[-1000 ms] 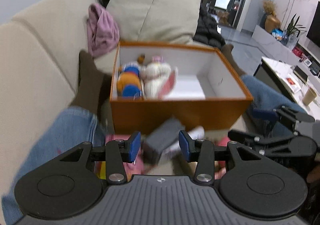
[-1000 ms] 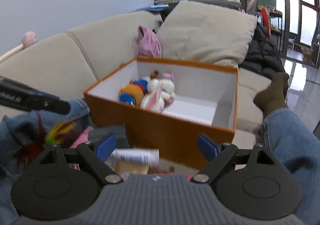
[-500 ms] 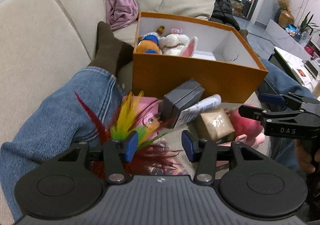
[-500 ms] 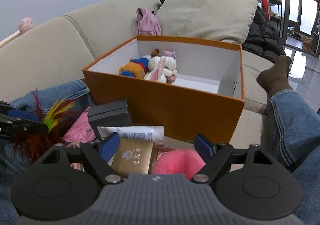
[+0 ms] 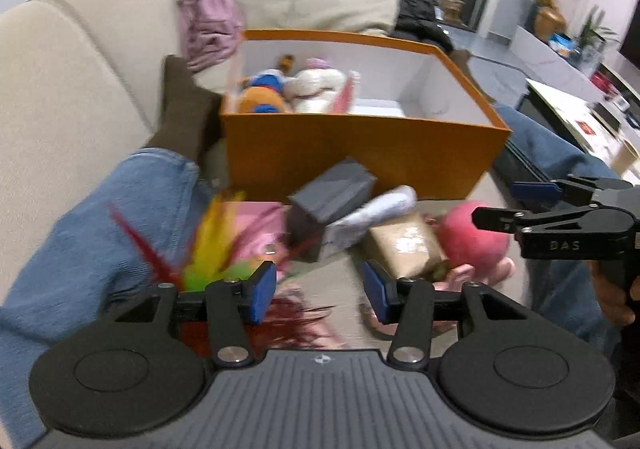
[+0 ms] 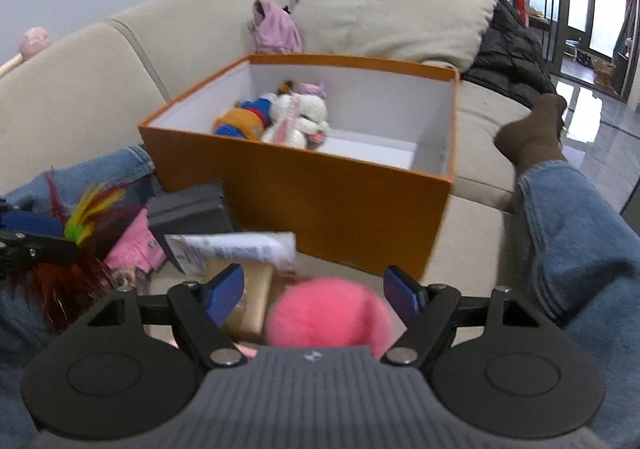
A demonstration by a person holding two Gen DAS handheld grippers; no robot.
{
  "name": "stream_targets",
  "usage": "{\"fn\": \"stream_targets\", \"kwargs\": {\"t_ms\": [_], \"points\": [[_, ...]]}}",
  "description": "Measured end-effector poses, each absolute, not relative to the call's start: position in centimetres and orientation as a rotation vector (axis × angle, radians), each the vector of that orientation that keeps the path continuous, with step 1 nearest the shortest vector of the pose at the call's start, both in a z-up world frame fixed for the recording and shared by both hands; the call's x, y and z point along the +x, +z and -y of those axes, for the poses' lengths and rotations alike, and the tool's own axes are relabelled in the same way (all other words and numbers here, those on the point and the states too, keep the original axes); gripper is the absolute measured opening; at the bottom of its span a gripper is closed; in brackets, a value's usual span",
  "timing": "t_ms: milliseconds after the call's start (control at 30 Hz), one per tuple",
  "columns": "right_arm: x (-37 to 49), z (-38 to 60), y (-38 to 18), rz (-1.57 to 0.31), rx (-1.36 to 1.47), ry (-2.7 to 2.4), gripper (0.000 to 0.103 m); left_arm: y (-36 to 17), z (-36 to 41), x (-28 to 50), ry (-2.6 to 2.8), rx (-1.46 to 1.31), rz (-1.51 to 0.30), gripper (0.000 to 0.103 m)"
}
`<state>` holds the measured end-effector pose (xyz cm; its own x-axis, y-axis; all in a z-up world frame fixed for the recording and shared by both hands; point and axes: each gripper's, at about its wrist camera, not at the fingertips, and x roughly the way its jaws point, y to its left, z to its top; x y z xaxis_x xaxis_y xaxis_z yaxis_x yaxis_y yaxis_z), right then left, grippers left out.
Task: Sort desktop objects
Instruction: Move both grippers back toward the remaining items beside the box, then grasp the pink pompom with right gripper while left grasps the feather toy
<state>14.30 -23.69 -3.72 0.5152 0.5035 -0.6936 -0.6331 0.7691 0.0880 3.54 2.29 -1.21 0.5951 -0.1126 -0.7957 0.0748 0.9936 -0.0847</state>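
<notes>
With both tools spread wide and holding nothing, the right gripper (image 6: 314, 291) looks to me like the one about to work: the fluffy round pink pom-pom toy (image 6: 328, 315) sits directly between and just beyond its blue pads, so I would judge the step in hand to be closing on that toy and carrying it to the open orange cardboard box (image 6: 360, 205) straight ahead. To do it well, the jaws should drop a little lower so the pads meet the ball's middle rather than skim its fur, and squeeze gently, since soft plush will likely compress and slip. Just left of the right gripper lie a tan kraft-paper carton (image 6: 256, 301) and a white squeeze tube (image 6: 236, 247), both touching or nearly touching the pom-pom, so the left pad has little room. The left gripper (image 5: 318, 291) hovers over the red and yellow feather toy (image 5: 208, 249), with a dark grey rectangular case (image 5: 332, 201) ahead of it. Two knitted dolls (image 6: 280, 117) fill the box's far left corner; its right half is bare. The near box wall stands tall, so the lift must clear that rim, and the person's denim legs (image 6: 580, 233) hem in both sides.
</notes>
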Motion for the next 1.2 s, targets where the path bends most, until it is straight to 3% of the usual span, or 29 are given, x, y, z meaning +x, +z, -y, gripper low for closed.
{"fn": "stream_targets", "kwargs": {"t_ms": [167, 267, 900, 1067, 1133, 1200], "points": [[14.4, 24.6, -4.7, -0.812, -0.182, 0.655, 0.078, -2.3, -0.7, 4.3, -0.161, -0.028, -0.952, 0.056], [14.1, 24.4, -4.3, -0.79, -0.181, 0.677, 0.068, -2.8, -1.0, 4.5, -0.137, -0.035, -0.965, 0.056], [15.0, 20.5, -5.2, -0.829, -0.21, 0.791, 0.069, -3.2, -3.5, 5.6, 0.102, 0.209, -0.989, 0.055], [15.2, 21.0, -5.3, -0.823, -0.197, 0.775, 0.069, -5.0, -3.7, 5.2, 0.099, 0.197, -1.029, 0.028], [15.4, 21.3, -5.3, -0.824, -0.19, 0.76, 0.069, -5.2, -4.5, 4.9, 0.147, 0.163, -1.026, 0.009], [15.5, 21.9, -5.3, -0.832, -0.182, 0.744, 0.069, -4.9, -5.7, 4.6, 0.189, 0.098, -1.008, 0.005]]}}
